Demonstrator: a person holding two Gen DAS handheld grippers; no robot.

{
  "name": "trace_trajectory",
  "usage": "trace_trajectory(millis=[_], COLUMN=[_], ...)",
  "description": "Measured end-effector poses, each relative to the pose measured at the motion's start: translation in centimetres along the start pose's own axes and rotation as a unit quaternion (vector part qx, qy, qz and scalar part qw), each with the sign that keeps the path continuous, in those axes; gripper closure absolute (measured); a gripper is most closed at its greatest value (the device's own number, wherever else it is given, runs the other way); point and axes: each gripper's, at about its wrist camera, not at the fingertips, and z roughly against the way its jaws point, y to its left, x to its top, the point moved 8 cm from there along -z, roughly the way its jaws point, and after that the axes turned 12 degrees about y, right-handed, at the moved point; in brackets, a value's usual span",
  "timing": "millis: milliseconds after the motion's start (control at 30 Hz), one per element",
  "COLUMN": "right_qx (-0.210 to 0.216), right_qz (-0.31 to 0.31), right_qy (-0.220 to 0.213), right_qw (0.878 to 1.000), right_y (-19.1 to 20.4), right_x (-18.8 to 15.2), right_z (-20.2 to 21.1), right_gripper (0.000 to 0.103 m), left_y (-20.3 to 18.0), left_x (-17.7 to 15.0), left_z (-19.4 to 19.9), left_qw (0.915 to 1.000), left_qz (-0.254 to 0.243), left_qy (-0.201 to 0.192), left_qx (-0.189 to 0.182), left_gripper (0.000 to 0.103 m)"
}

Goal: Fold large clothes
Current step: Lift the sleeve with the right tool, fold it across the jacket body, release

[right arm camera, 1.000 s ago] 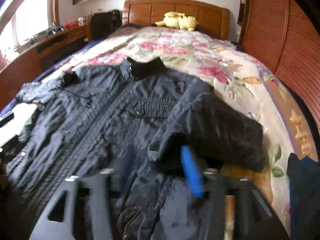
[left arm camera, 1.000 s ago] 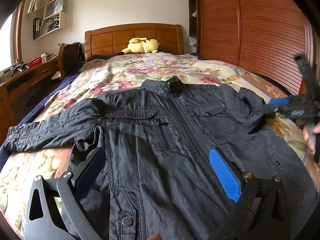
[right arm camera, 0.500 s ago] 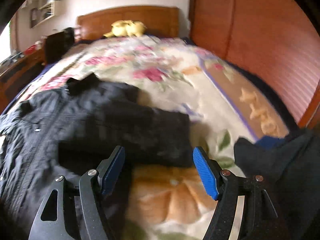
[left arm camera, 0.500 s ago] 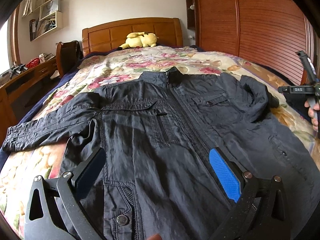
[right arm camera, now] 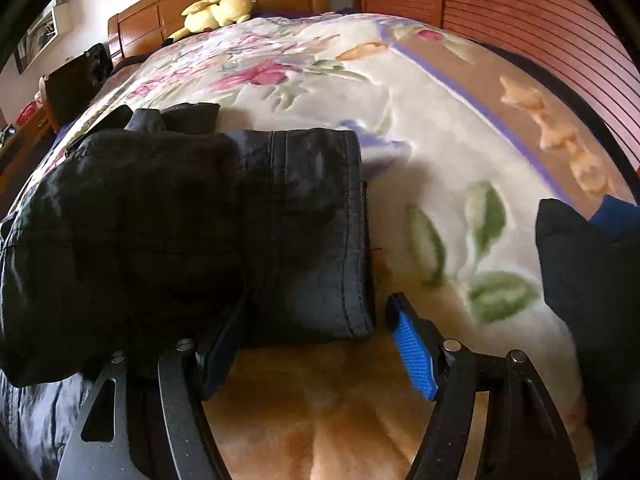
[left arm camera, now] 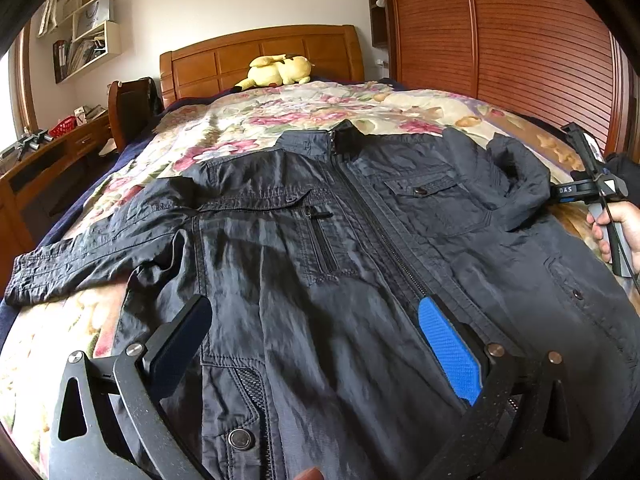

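left claw: the left claw point(left arm camera: 316, 348) hangs low over the lower front of the jacket, near its hem, with both pads spread wide; cloth lies under the gap, but nothing is pinched.
right claw: the right claw point(right arm camera: 310, 354) sits at the bed's right side with its jaws parted, and they have just been closing in somewhat. the sleeve end lies in the gap between the pads, which do not yet press on it.
right hand: a hand point(left arm camera: 618, 232) grips the handle of that claw at the right edge of the left view.
jacket: the dark jacket point(left arm camera: 360, 248) lies face up and zipped on the bed point(right arm camera: 460, 140), hem toward the cameras and collar toward the headboard.
right sleeve: the right sleeve point(right arm camera: 304, 232) is doubled back into a loose, rumpled bunch, its cuff toward the right claw, partly on the body and partly on the bedspread.
left sleeve: the left sleeve point(left arm camera: 92, 256) stretches straight out to the side, flat and unfolded.
far end: a yellow plush toy point(left arm camera: 276, 72) rests against the headboard, well apart from the jacket.
progress: early, as a judgement. the jacket is spread out, but no neat fold shows.
left to do: lay the right sleeve across the chest, bring the left sleeve in, then fold the body up.
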Motion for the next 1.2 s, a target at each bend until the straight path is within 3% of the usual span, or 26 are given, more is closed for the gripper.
trace_trajectory(millis=[100, 233, 467, 567, 700, 967, 1100, 1167, 1200], right_qx=[0.000, -0.017, 0.006, 0.009, 0.054, 0.111, 0.142, 0.155, 0.164], right_qz=[0.031, 0.055, 0.130, 0.178, 0.231, 0.306, 0.324, 0.326, 0.330], right_qy=[-0.014, -0.064, -0.161, -0.198, -0.233, -0.240, -0.232, -0.223, -0.212], right_qw=[0.999, 0.996, 0.978, 0.964, 0.943, 0.914, 0.906, 0.905, 0.905], right_y=[1.5, 3.2, 11.2, 16.1, 23.2, 34.1, 36.4, 36.7, 37.0], right_x=[0.4, 1.7, 2.9, 2.6, 1.9, 0.8, 0.2, 0.3, 0.1], right_z=[0.7, 4.3, 13.4, 16.5, 18.4, 20.7, 21.2, 20.8, 20.8], right_gripper=[0.079, 0.087, 0.089, 0.090, 0.091, 0.091, 0.091, 0.082, 0.069], left_y=[0.0, 0.6, 3.8, 5.9, 9.1, 14.9, 16.8, 17.2, 17.3], left_x=[0.2, 0.7, 1.7, 1.7, 1.6, 0.7, 0.2, 0.1, 0.0], left_z=[0.2, 1.6, 4.6, 5.4, 6.8, 8.0, 8.1, 8.1, 8.2], left_qw=[1.0000, 0.9998, 0.9981, 0.9971, 0.9942, 0.9872, 0.9837, 0.9829, 0.9828], left_qz=[0.002, 0.007, 0.037, 0.057, 0.086, 0.139, 0.161, 0.165, 0.166], left_qy=[-0.005, -0.018, -0.049, -0.050, -0.064, -0.075, -0.077, -0.076, -0.077], left_qx=[-0.001, -0.007, -0.009, -0.004, 0.000, 0.025, 0.023, 0.026, 0.027], left_gripper=[0.000, 0.000, 0.000, 0.000, 0.000, 0.000, 0.000, 0.000, 0.000])
